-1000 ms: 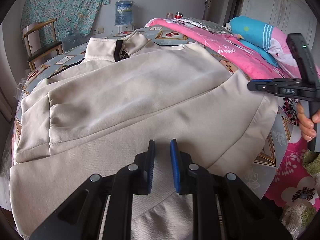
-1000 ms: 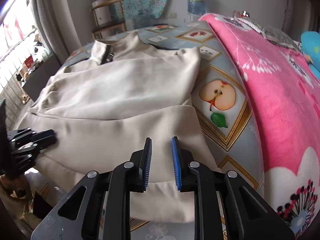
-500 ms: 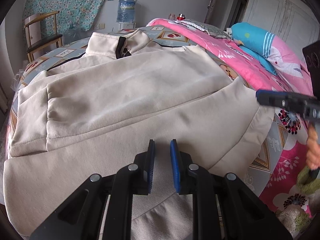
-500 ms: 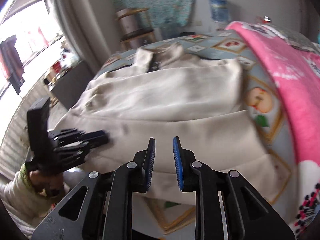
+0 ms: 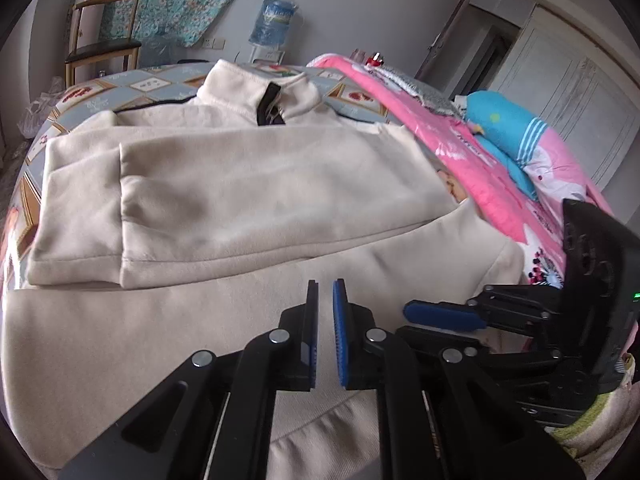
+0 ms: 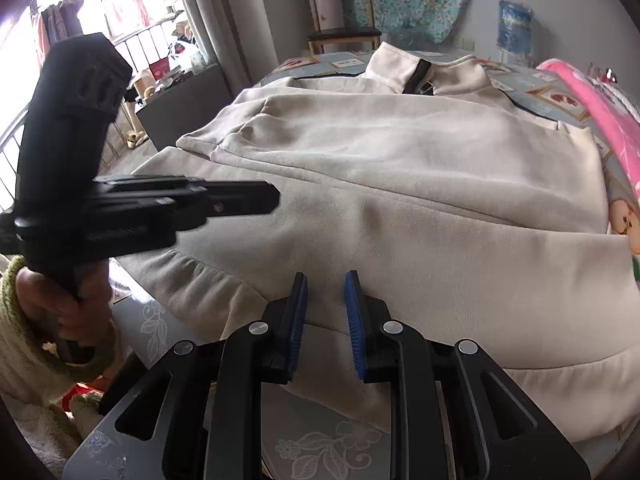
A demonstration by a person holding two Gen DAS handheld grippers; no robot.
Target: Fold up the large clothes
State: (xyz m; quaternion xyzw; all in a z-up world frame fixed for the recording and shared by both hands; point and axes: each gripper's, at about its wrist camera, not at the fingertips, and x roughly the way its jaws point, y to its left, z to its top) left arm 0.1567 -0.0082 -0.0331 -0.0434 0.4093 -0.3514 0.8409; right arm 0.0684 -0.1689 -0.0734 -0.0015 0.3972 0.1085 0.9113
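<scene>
Jaws of our left gripper (image 5: 325,304) pressed together, right gripper (image 6: 326,300) slightly spread, we hover over the jacket (image 5: 248,184) hem, empty, ready to fold.

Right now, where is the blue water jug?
In the left wrist view the blue water jug stands against the far wall, behind the bed, right of the wooden chair and beyond the cream jacket's collar.

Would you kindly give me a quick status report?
Left tool shut, right tool open, both empty. Cream fleece zip-collar jacket flat, sleeves folded in. Nothing obstructing.
</scene>
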